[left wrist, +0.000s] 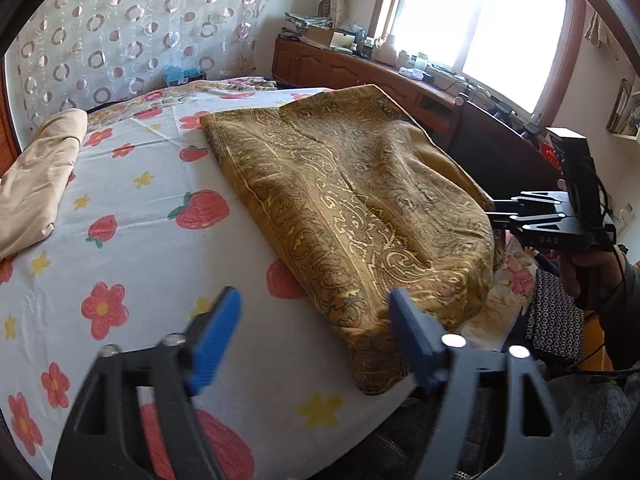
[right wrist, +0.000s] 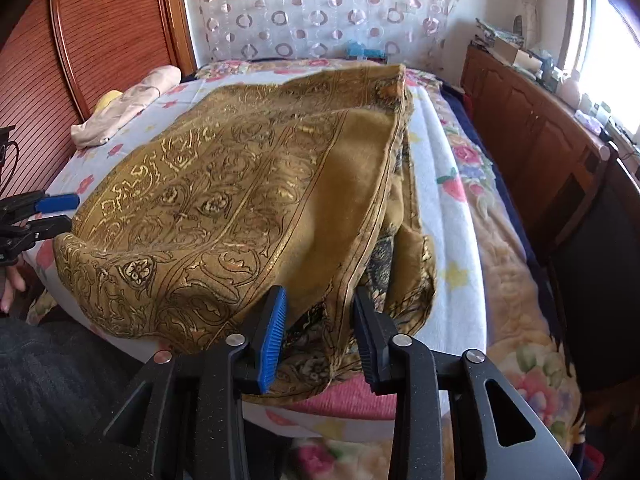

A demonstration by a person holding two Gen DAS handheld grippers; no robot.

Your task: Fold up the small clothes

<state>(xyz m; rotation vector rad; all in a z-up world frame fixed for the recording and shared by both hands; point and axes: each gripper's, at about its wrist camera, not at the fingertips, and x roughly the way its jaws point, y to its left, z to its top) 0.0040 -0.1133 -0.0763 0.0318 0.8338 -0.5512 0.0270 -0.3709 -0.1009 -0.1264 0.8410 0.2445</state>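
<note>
A gold paisley cloth point(left wrist: 348, 200) lies folded on the flower-print bed sheet point(left wrist: 132, 240). It also shows in the right wrist view point(right wrist: 224, 208), with its plain mustard underside turned up on the right. My left gripper point(left wrist: 316, 332) is open at the cloth's near corner; its right finger touches the cloth edge. My right gripper point(right wrist: 320, 332) is open, its jaws on either side of the cloth's bunched near edge, not closed on it. The right gripper also shows in the left wrist view point(left wrist: 500, 220) at the cloth's far side.
A folded beige garment point(left wrist: 36, 184) lies at the bed's left, also seen in the right wrist view point(right wrist: 124, 104). A wooden cabinet point(left wrist: 360, 68) with clutter runs under the window. A floral blanket point(right wrist: 500, 240) covers the bed's right side. A wooden headboard point(right wrist: 100, 32) stands behind.
</note>
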